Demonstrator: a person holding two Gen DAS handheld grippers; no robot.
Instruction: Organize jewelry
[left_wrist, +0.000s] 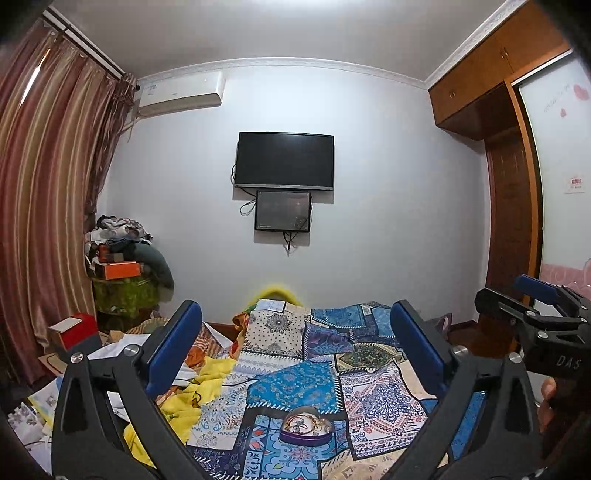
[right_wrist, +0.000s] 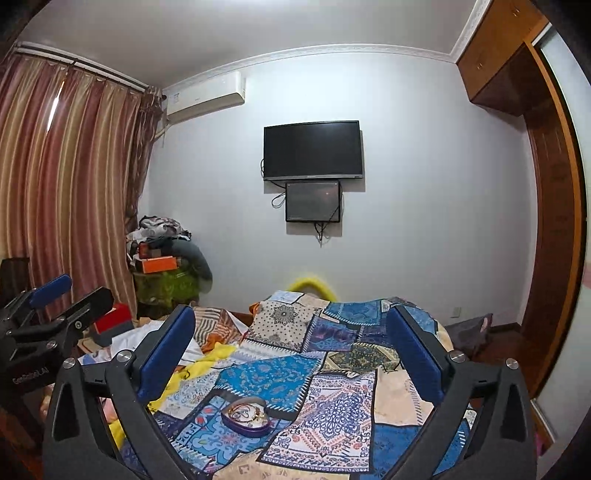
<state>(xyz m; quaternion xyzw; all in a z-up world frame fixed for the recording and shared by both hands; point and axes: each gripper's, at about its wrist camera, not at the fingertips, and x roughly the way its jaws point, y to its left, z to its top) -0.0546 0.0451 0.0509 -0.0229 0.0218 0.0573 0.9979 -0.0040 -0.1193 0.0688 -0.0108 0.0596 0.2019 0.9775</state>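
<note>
Jewelry sits tangled in the purple heart-shaped box (left_wrist: 306, 428) on the bed (left_wrist: 373, 398), ahead of and below both wide-open, empty grippers, left gripper (left_wrist: 295, 354) and right gripper (right_wrist: 291, 354), so lower one slowly and pinch a single strand.

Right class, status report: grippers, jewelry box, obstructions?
Left gripper open, empty. Right gripper open, empty. Heart-shaped jewelry box on quilt, untouched. Nothing blocking it.
</note>
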